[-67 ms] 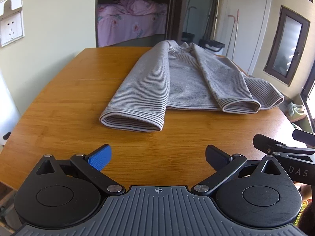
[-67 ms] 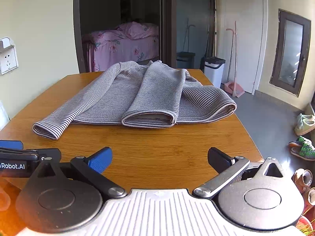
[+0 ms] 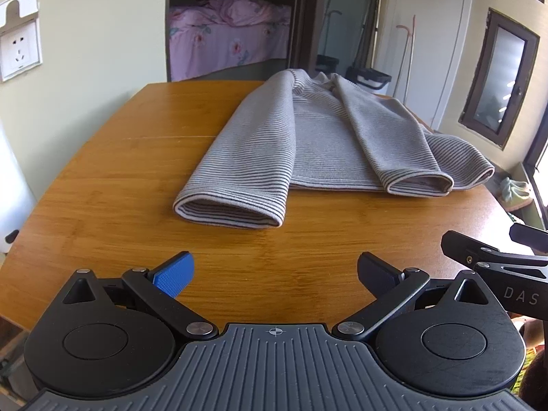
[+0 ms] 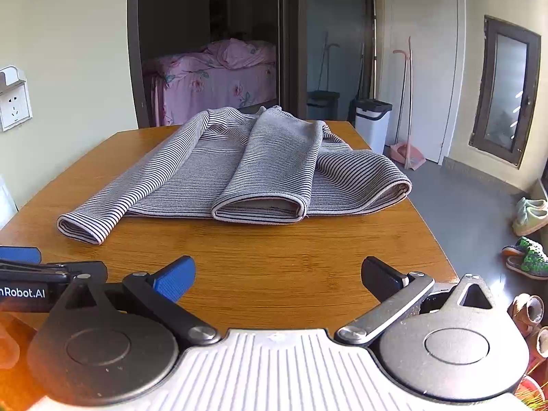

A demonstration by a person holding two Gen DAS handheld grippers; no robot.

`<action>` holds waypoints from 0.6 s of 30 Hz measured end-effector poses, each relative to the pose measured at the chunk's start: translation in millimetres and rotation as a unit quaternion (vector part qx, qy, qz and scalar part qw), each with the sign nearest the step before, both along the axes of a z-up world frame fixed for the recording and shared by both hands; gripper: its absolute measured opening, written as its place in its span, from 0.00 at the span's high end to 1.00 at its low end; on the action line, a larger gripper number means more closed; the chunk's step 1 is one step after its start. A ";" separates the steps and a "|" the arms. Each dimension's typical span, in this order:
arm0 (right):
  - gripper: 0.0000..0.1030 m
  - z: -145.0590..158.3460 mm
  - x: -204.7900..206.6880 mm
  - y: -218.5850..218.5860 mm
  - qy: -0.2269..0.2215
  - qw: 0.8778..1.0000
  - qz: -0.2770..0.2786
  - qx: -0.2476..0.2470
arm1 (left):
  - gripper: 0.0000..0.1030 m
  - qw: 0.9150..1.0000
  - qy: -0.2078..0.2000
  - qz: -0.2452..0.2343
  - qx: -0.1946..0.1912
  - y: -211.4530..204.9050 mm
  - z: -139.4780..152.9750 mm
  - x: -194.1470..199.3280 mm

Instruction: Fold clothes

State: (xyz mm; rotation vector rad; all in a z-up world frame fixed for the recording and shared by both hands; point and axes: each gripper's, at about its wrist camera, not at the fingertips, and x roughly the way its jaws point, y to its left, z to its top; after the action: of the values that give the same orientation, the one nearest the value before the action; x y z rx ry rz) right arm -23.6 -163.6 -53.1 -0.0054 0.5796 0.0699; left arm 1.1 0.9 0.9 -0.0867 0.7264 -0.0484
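Centre frame in both wrist views, the striped sweater (image 3: 318, 144) lies flat on the wooden worktop (image 3: 102, 205), neck toward the top of the frame, hem toward the bottom. Both sleeves are laid down along the body: one cuff (image 3: 229, 209) sits at lower left of the garment in the left view and overhangs the hem line onto bare wood; the other cuff (image 4: 260, 209) sits mid-hem in the right view. The sweater's right-hand edge (image 4: 394, 185) looks turned in on itself, though the layers there can't be counted.

Left gripper (image 3: 274, 270) at bottom of frame: fingers spread wide, nothing between them, hovering over bare worktop well short of the sweater. Right gripper (image 4: 277, 272): same, fingers apart, empty, near the front edge. Each gripper's side shows at the edge of the other's view, so they sit side by side.

Judgement: sleeves-in stage reads as done; body still full length. That fits either a pause before a hem-to-neck fold or a release just after sleeve placement, and these frames can't settle which. Any further fold would need a two-point pinch catching all layers evenly; a loose cuff could slip out and skew the stack.
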 end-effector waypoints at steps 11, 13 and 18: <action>0.00 -1.2 1.9 -8.4 0.012 1.000 0.009 0.016 | 0.00 1.000 0.013 -0.001 0.009 -2.9 -3.0 0.7; 0.00 -1.8 1.6 -3.3 0.013 1.000 0.007 0.013 | 0.00 1.000 0.014 -0.001 0.008 -2.5 -3.0 0.8; 0.00 -3.9 2.9 -1.5 0.015 1.000 0.008 0.014 | 0.00 1.000 0.017 -0.001 0.008 -2.3 -2.6 2.7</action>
State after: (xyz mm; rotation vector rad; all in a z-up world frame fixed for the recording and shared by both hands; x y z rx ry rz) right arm -20.7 -165.1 -57.0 0.0183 0.6092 0.0927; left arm 3.9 -1.3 -1.7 -0.0715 0.7601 -0.0434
